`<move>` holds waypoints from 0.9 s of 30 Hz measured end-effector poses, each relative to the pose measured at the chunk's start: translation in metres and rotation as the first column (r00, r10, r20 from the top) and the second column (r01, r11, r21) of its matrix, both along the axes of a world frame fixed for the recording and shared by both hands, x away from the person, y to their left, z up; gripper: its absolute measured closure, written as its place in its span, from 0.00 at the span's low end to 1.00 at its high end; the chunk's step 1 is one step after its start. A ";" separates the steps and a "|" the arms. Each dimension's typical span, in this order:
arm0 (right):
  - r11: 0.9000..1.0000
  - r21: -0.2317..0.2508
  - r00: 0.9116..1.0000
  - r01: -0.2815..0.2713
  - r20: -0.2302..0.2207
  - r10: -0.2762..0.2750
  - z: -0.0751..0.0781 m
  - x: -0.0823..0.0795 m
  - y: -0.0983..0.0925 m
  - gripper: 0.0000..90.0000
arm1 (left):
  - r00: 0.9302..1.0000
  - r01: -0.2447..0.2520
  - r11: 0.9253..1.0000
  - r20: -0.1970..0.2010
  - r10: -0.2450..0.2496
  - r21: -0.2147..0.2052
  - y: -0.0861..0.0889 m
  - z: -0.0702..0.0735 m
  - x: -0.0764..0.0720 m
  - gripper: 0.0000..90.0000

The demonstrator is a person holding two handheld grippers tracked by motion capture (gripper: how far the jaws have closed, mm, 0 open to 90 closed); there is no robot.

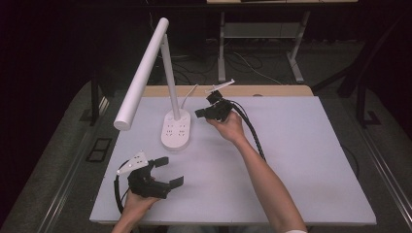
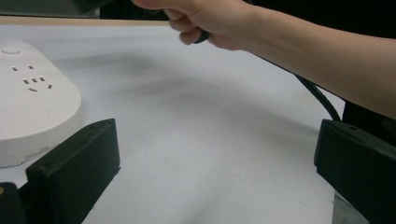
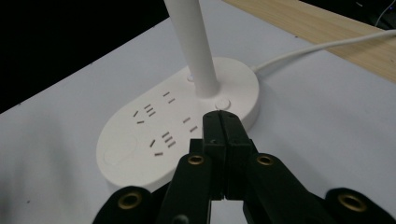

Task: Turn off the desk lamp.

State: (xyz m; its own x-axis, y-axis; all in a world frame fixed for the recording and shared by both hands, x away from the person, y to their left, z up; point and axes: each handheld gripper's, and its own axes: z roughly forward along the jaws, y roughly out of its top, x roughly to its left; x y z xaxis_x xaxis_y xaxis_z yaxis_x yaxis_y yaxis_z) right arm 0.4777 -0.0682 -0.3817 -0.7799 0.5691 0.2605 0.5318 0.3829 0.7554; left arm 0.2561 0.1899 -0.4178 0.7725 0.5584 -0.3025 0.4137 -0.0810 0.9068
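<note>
I judge I'm lining up my right hand-held gripper (image 3: 223,122), jaws together, to press the white oval lamp base's (image 3: 140,140) round button (image 3: 223,103); left hand-held gripper (image 1: 160,171) waits apart, nearer me.

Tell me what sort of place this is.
Probably a lab or workshop recording bench: a white-topped table holding a white desk lamp with sockets in its base, bare desk legs and loose cables on the carpet behind, in dim surroundings.

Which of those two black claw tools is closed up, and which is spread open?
The right gripper, by the lamp base, has its jaws pressed together. The left gripper, near the table's front edge, has its jaws spread wide.
</note>
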 end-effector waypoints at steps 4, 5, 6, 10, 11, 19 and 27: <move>1.000 0.017 1.000 0.008 0.002 -0.008 0.006 -0.008 -0.019 1.00 | 1.000 0.000 1.000 -0.001 0.000 0.004 -0.001 0.000 0.000 0.00; 0.999 0.030 1.000 0.014 0.005 -0.014 0.007 -0.010 -0.024 0.90 | 1.000 0.001 1.000 0.000 -0.001 0.005 -0.001 0.000 0.000 0.00; 0.999 0.033 1.000 0.019 -0.002 -0.019 0.008 -0.012 -0.028 0.89 | 1.000 0.001 1.000 -0.001 -0.001 0.005 -0.001 0.000 0.001 0.00; 0.998 0.063 1.000 0.030 -0.008 -0.029 0.014 -0.022 -0.050 0.72 | 1.000 -0.002 1.000 -0.004 0.002 0.002 -0.001 -0.001 0.001 0.00; 0.998 0.063 1.000 0.030 -0.008 -0.029 0.014 -0.022 -0.050 0.72 | 1.000 -0.002 1.000 -0.002 0.002 0.004 -0.001 -0.001 0.001 0.00; 0.997 0.060 0.998 0.055 0.006 -0.056 0.027 -0.042 -0.076 0.30 | 1.000 -0.013 1.000 -0.007 0.013 0.000 0.002 -0.001 0.001 0.00; 0.997 0.043 0.997 0.071 0.013 -0.072 0.030 -0.068 -0.104 0.00 | 1.000 -0.004 1.000 -0.004 0.004 0.000 -0.001 0.000 0.000 0.00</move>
